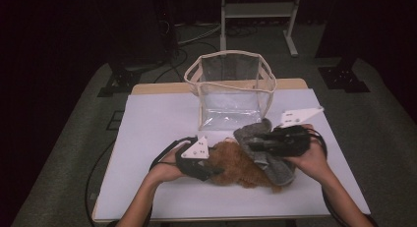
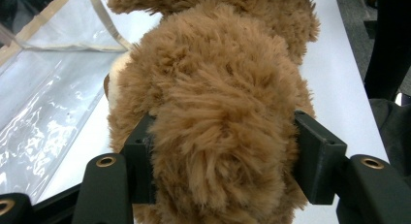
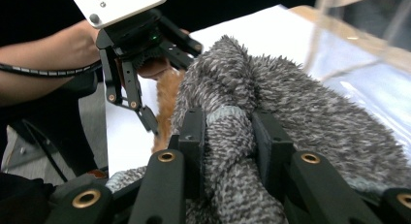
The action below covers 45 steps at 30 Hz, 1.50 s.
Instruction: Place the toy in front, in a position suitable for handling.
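One brown plush (image 1: 239,164) clamped in left gripper (image 1: 212,170), one grey cloth (image 1: 269,153) pinched by right gripper (image 1: 252,143), one clear bag (image 1: 230,89) at twelve o'clock (mat's (image 1: 157,119) left side open).

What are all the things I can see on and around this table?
Brown plush toy: one, fluffy brown, front middle of the table, gripped at one end.
Grey knitted cloth: one, mottled grey, lying over the toy's right side.
Clear bag: one, transparent with beige trim, upright and open behind the toy.
Table: one, white top.
Metal stand: one, pale, on the floor behind the table.
Left gripper: one, black, shut on the plush toy.
Right gripper: one, black, shut on a fold of the cloth.
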{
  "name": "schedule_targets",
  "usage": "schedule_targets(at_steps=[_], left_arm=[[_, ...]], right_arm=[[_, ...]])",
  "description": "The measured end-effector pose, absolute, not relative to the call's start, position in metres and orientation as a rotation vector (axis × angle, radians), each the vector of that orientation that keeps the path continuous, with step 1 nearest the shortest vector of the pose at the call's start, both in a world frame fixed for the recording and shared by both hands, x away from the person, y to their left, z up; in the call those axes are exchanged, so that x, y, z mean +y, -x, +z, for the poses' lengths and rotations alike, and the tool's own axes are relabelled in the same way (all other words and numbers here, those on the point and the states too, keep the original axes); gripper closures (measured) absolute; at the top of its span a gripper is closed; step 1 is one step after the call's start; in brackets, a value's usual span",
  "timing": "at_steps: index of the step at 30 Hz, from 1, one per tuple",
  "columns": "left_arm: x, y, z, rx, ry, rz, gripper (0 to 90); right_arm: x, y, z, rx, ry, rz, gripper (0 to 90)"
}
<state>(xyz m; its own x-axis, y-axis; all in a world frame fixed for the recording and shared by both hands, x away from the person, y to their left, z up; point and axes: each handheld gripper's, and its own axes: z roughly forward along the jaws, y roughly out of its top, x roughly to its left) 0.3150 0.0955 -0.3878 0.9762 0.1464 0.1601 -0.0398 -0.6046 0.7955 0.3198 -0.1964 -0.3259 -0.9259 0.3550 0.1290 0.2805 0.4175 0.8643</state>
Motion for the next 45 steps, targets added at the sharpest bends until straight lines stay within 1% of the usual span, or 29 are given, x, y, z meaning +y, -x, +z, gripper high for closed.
schedule_targets(at_steps=[2,5,8,10,12,17,21,23,27,38,40,45], left_arm=[[0.096,-0.314,-0.388,0.068,-2.206,0.263,37.7],[0.100,-0.314,-0.391,0.080,-2.205,0.262,37.7],[0.104,-0.317,-0.394,0.103,-2.183,0.246,38.1],[0.104,-0.319,-0.394,0.115,-2.173,0.245,38.7],[0.102,-0.318,-0.393,0.106,-2.175,0.254,39.0],[0.099,-0.318,-0.393,0.116,-2.158,0.253,39.1],[0.099,-0.318,-0.396,0.115,-2.166,0.246,39.0],[0.101,-0.318,-0.397,0.119,-2.159,0.244,38.8],[0.101,-0.318,-0.397,0.114,-2.161,0.248,38.6],[0.099,-0.316,-0.397,0.089,-2.166,0.264,37.5],[0.099,-0.315,-0.396,0.075,-2.172,0.270,37.8],[0.098,-0.310,-0.395,0.025,-2.201,0.303,38.3]], right_arm=[[-0.181,-0.323,-0.331,2.617,-0.553,1.512,68.2],[-0.173,-0.327,-0.344,2.646,-0.563,1.430,68.2],[-0.186,-0.333,-0.355,2.642,-0.643,1.434,68.5],[-0.196,-0.334,-0.355,2.625,-0.684,1.462,68.6],[-0.196,-0.331,-0.351,2.619,-0.674,1.458,68.5],[-0.174,-0.326,-0.343,2.645,-0.580,1.475,68.1],[-0.147,-0.328,-0.349,2.691,-0.523,1.472,68.0],[-0.141,-0.329,-0.352,2.704,-0.510,1.462,68.0],[-0.152,-0.333,-0.351,2.686,-0.544,1.448,68.1],[-0.213,-0.332,-0.340,2.588,-0.708,1.421,67.9],[-0.214,-0.335,-0.337,2.582,-0.717,1.424,67.9],[-0.197,-0.353,-0.336,2.609,-0.703,1.412,67.8]])
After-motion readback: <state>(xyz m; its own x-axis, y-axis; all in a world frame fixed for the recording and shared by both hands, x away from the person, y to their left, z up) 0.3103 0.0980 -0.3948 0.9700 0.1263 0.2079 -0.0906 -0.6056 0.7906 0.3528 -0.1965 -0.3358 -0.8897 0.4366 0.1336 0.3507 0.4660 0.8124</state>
